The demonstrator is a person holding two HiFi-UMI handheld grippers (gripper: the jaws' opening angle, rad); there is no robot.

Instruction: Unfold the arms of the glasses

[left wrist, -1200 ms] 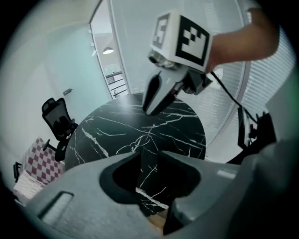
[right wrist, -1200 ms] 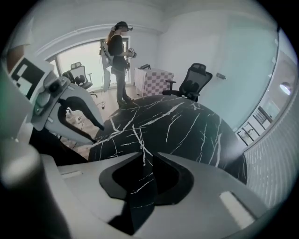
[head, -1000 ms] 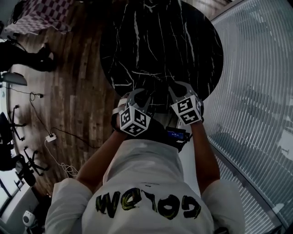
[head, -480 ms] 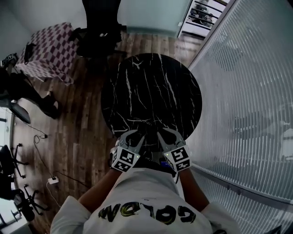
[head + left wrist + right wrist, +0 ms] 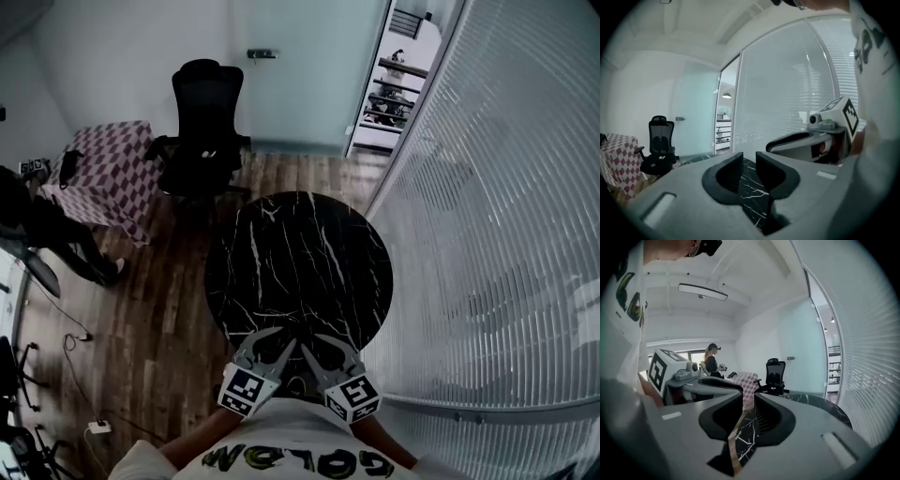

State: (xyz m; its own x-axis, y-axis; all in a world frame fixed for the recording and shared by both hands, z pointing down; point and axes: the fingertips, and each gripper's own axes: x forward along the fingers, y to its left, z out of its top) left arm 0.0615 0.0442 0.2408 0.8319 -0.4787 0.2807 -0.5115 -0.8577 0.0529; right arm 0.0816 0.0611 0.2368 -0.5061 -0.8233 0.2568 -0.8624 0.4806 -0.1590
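Nearest to us is the pale shirt (image 5: 291,461) with its dark lettering, and tight against it sit the two marker cubes (image 5: 243,391), hard-edged white boxes printed with black squares. The left gripper (image 5: 749,159) points out roughly level over the near rim of the table. Its matte grey moulded jaws have just been closing in, yet a clear gap remains and only the tabletop shows through it. The right gripper (image 5: 748,399) stands the same way, its ribbed dark pads apart on a narrow slot with nothing in it. We find the glasses in no view, neither between the jaws nor on the table, so we cannot say whether their arms are folded or open. We judge that no unfolding is under way here, and that the work is either not started or already over. Beyond the grippers lies the round table (image 5: 300,262), glossy black stone veined with thin white lines. It stands on a floor (image 5: 159,309) of brown wooden planks. Farther left are a table under a checked cloth (image 5: 103,173) and a black mesh office chair (image 5: 206,122). Behind them is a frosted glass door (image 5: 300,75), and a wall of fine slatted blinds (image 5: 487,234) runs down the right.
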